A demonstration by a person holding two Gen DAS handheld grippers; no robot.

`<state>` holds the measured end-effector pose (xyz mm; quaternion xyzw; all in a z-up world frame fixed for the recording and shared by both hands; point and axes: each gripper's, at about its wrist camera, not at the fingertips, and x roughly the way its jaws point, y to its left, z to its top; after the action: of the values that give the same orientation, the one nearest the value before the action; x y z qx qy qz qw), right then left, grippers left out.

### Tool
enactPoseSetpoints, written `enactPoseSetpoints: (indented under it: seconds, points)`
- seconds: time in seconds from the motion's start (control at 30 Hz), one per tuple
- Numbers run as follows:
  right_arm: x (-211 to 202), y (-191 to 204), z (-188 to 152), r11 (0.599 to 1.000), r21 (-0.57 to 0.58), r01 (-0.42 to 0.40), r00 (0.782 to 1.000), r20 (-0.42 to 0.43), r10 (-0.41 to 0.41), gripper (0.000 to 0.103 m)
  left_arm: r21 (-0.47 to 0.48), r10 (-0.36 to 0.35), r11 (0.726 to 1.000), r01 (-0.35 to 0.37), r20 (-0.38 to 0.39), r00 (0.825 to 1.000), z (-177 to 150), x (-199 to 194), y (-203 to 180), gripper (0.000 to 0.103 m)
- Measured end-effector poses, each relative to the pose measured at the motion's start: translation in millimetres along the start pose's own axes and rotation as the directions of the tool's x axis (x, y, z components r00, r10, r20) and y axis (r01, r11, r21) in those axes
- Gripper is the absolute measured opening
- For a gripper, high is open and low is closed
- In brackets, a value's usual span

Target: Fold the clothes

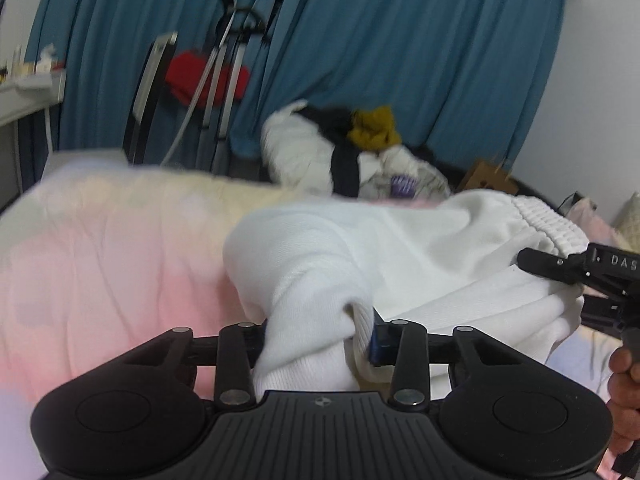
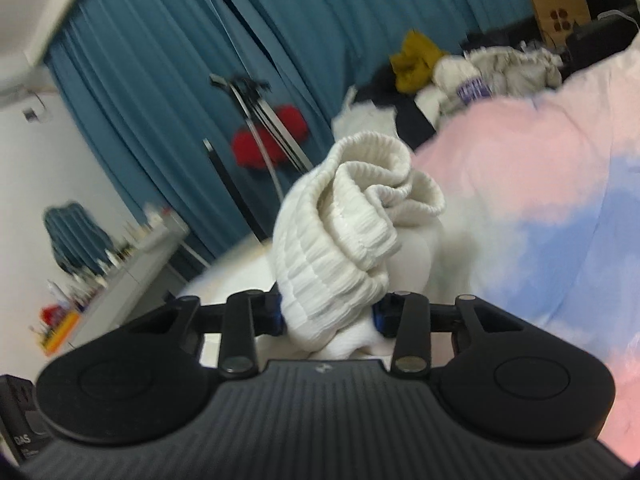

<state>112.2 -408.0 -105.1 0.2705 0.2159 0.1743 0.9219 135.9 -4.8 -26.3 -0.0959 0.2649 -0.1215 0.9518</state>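
White garment [image 1: 360, 248], a knit piece with a ribbed band, is stretched between the 2 grippers above a bed cover [image 1: 100, 264] of pink, cream and pale blue. Its long axis runs across the left wrist view, from the bunched end low in the middle up and rightward to the ribbed band [image 1: 548, 220] at the far right.

At the left end, the left gripper [image 1: 316, 340] has its 2 fingers closed partway on a gathered fold of the white fabric; the cloth fills the gap between them and spills forward and to the right of the fingers. At the right end, the right gripper [image 1: 560, 268] comes in from the right edge and pinches the cloth just under the ribbed band, with part of a hand [image 1: 624, 396] below it.

In the right wrist view the right gripper [image 2: 332, 316] is likewise part-closed on the ribbed band [image 2: 360, 216], which rises in a rolled curl straight ahead of its fingers, pointing up and away.

Beyond the fingers, a clothes pile [image 1: 352, 148] of white, black and mustard pieces lies at the far side of the bed, before blue curtains [image 1: 400, 40]
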Motion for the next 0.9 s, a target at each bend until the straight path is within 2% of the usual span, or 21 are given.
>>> enactPoseSetpoints:
  seconds: [0.13, 0.23, 0.37, 0.5, 0.63, 0.73, 0.8, 0.9]
  points:
    - [-35, -13, 27, 0.999, 0.03, -0.021, 0.995, 0.099, 0.018, 0.04, 0.07, -0.034, 0.997, 0.031, 0.051, 0.998, 27, 2, -53, 0.04]
    - [-62, -36, 51, 0.998, 0.059, -0.018, 0.983, 0.184, 0.007, 0.041, 0.13, -0.08, 0.989, 0.068, 0.088, 0.993, 46, 21, -102, 0.041]
    - [-92, -79, 80, 0.994, 0.103, 0.031, 0.961, 0.27, -0.058, 0.041, 0.181, -0.154, 0.974, 0.133, 0.11, 0.982, 62, 66, -169, 0.041]
    - [-109, -137, 102, 0.977, 0.18, 0.113, 0.935, 0.314, -0.166, 0.041, 0.21, -0.228, 0.955, 0.208, 0.075, 0.971, 60, 130, -230, 0.041]
    - [-111, -200, 107, 0.948, 0.218, 0.231, 0.912, 0.291, -0.289, 0.041, 0.229, -0.296, 0.928, 0.293, -0.023, 0.955, 34, 201, -269, 0.041]
    - [-103, -246, 94, 0.907, 0.251, 0.339, 0.893, 0.218, -0.394, 0.041, 0.222, -0.313, 0.915, 0.338, -0.139, 0.939, -2, 253, -286, 0.043]
    - [-88, -274, 77, 0.872, 0.281, 0.4, 0.886, 0.125, -0.447, 0.041, 0.229, -0.306, 0.91, 0.346, -0.194, 0.932, -24, 272, -285, 0.05]
    - [-83, -298, 45, 0.849, 0.284, 0.447, 0.873, 0.067, -0.482, 0.042, 0.28, -0.302, 0.89, 0.359, -0.227, 0.926, -49, 281, -279, 0.056]
